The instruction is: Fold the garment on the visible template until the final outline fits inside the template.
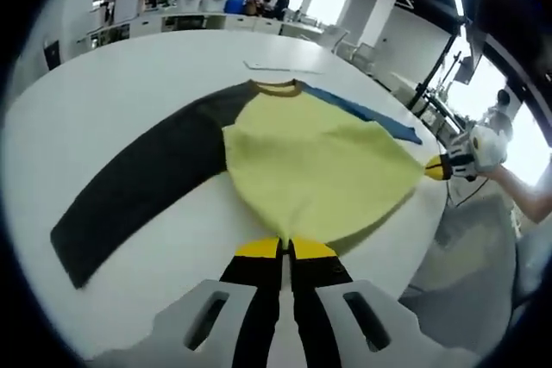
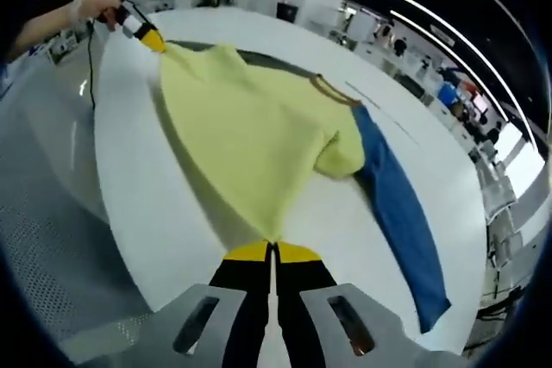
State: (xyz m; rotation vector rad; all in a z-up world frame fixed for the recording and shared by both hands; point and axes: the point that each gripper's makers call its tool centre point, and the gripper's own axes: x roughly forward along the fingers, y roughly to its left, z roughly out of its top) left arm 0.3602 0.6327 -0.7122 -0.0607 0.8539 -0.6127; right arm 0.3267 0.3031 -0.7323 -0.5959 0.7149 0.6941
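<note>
Left gripper (image 1: 285, 247) jaws pressed together, pinching the shirt (image 1: 315, 161) hem. Right gripper (image 2: 272, 252) likewise clamps the hem's other corner, shirt lying on the table (image 1: 103, 101).

Shirt (image 1: 310, 161): yellow body, brown collar (image 1: 278, 87), one dark grey sleeve (image 1: 138, 187), one blue sleeve (image 2: 404, 221). It is lying spread across the white table (image 1: 103, 101), collar pointing away from the table's near edge, sleeves stretching out flat to either side. Its hem is being pinched at both lower corners and pulled taut off the table's edge.
</note>
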